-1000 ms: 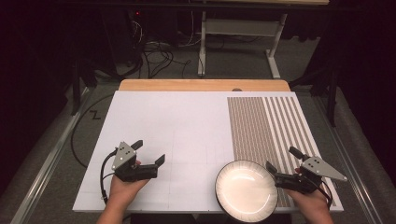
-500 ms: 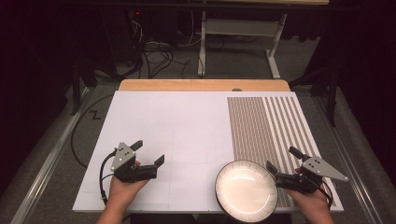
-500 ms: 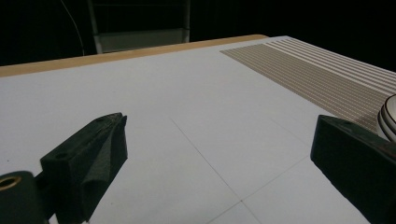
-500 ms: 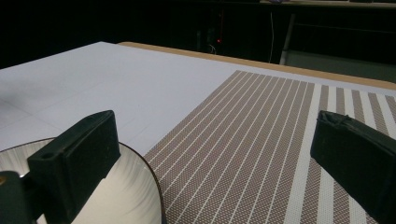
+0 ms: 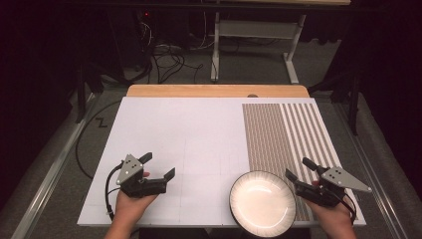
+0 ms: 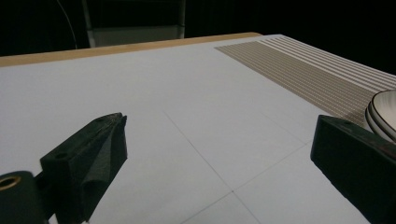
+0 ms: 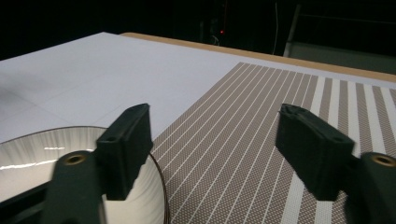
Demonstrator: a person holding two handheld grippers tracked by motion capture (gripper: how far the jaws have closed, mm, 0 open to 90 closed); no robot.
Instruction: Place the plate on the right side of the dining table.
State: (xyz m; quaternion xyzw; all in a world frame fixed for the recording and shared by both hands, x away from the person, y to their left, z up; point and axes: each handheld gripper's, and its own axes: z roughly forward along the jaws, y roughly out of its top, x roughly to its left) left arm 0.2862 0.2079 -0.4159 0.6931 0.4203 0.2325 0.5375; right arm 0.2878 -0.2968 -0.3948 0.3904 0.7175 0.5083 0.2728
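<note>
A white bowl with a dark rim sits at the table's near edge, right of centre. It appears at the right border of the left gripper view as a bowl, and at lower left in the right gripper view as a bowl. My right gripper is just right of the bowl, open and holding nothing; its left finger overlaps the bowl's rim in its own view. My left gripper rests open over the white mat at the near left, well apart from the bowl.
A brown striped panel covers the mat's right part. A wooden table edge runs along the far side. Beyond it stand a metal frame and floor cables. A black cable lies left of the table.
</note>
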